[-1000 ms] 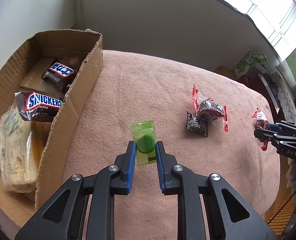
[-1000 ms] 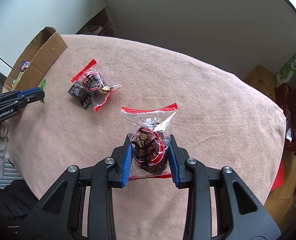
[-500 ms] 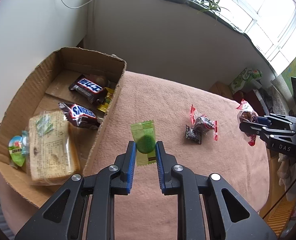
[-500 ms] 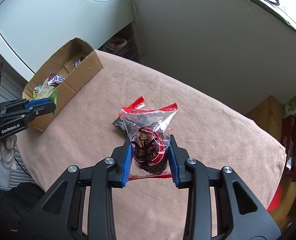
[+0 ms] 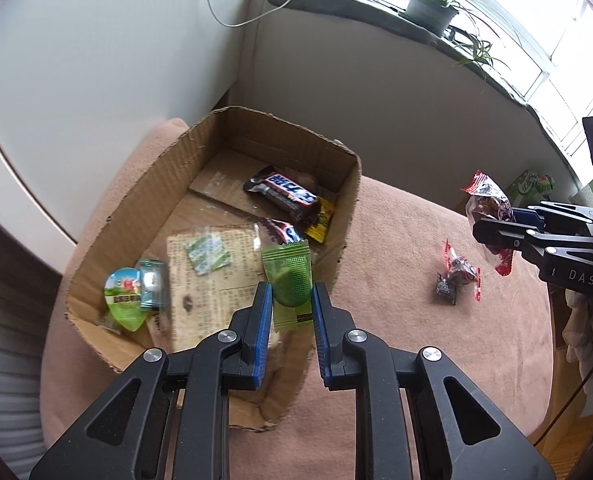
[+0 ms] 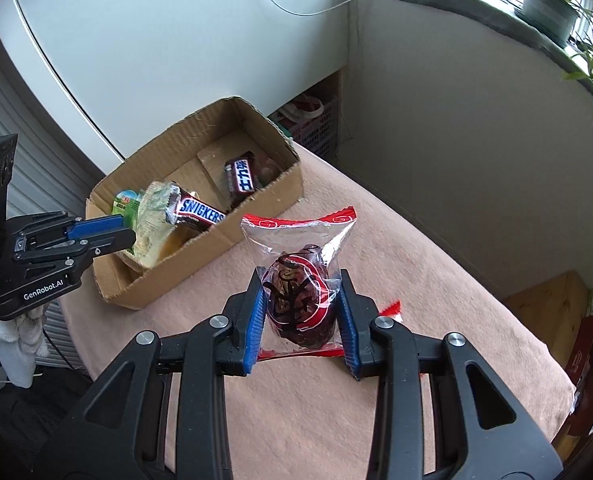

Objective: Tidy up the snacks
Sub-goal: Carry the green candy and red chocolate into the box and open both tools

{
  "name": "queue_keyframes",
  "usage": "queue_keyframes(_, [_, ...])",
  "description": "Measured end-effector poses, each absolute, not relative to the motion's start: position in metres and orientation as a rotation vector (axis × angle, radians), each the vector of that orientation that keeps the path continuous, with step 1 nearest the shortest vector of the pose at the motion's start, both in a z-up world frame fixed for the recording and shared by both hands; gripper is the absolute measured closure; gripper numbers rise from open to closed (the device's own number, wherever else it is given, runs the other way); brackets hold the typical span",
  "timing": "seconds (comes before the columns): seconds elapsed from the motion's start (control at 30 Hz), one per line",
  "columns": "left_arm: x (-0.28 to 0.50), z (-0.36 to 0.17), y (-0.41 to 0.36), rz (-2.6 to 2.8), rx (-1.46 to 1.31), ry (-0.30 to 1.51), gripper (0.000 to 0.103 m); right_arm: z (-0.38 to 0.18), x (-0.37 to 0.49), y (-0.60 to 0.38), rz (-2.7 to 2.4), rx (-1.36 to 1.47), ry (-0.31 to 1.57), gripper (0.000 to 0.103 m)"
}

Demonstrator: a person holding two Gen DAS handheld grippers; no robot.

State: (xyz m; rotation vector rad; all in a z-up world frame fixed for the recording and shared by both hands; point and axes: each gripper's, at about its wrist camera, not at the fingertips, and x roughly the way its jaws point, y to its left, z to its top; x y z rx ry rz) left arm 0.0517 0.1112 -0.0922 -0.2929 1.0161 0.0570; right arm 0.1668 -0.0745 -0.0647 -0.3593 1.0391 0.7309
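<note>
My left gripper (image 5: 292, 300) is shut on a green candy packet (image 5: 289, 280) and hangs above the near end of the cardboard box (image 5: 156, 184). In the right wrist view that same gripper (image 6: 124, 230) sits over the box (image 6: 264, 184). My right gripper (image 6: 301, 304) is shut on a clear, red-edged bag with a dark snack inside (image 6: 300, 296), raised above the pink cloth to the right of the box; the left wrist view shows the bag (image 5: 490, 216) in the air. Two small wrapped snacks (image 5: 458, 278) lie on the cloth.
Inside the box lie two Snickers bars (image 5: 284, 196), a flat wrapped bread pack (image 5: 212, 276), a green jelly cup (image 5: 124, 300) and several small packets. A pink cloth (image 6: 416, 248) covers the table. Walls stand behind, and a windowsill holds a potted plant (image 5: 432, 10).
Both grippers rose and moved left toward the box, each keeping its snack. The left now hangs over the box interior; the right bag has left the two snacks behind on the cloth.
</note>
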Motion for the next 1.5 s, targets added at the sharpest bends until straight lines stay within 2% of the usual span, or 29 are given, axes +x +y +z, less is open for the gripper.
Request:
queue_keyframes(0.53, [0.043,-0.101,0.161,0.142,-0.329,1.016,0.085,-0.073,0.181,0.032,0.83,-0.427,1.052,0.069])
queue_keyframes(1.13, [0.049,-0.107,0.179,0.138,-0.365,1.016,0.084,-0.094,0.198,0.087,0.828,-0.45,1.078,0.068])
queue_keyframes(1.17, [0.05,-0.107,0.179,0.136,-0.367,1.016,0.084,-0.094,0.198,0.088,0.818,-0.454,1.074,0.065])
queue_keyframes(1.23, [0.051,-0.106,0.18,0.133,-0.372,1.02,0.079,-0.091,0.197,0.085,0.798,-0.456,1.046,0.031])
queue_keyframes(1.27, [0.052,-0.107,0.18,0.13,-0.378,1.027,0.075,-0.088,0.197,0.084,0.79,-0.453,1.026,0.026])
queue_keyframes(1.33, [0.052,-0.106,0.18,0.136,-0.381,1.029,0.056,-0.084,0.198,0.08,0.78,-0.435,1.015,0.023])
queue_keyframes(1.5, [0.051,-0.104,0.176,0.136,-0.371,1.023,0.055,-0.08,0.203,0.067,0.746,-0.389,1.024,0.023])
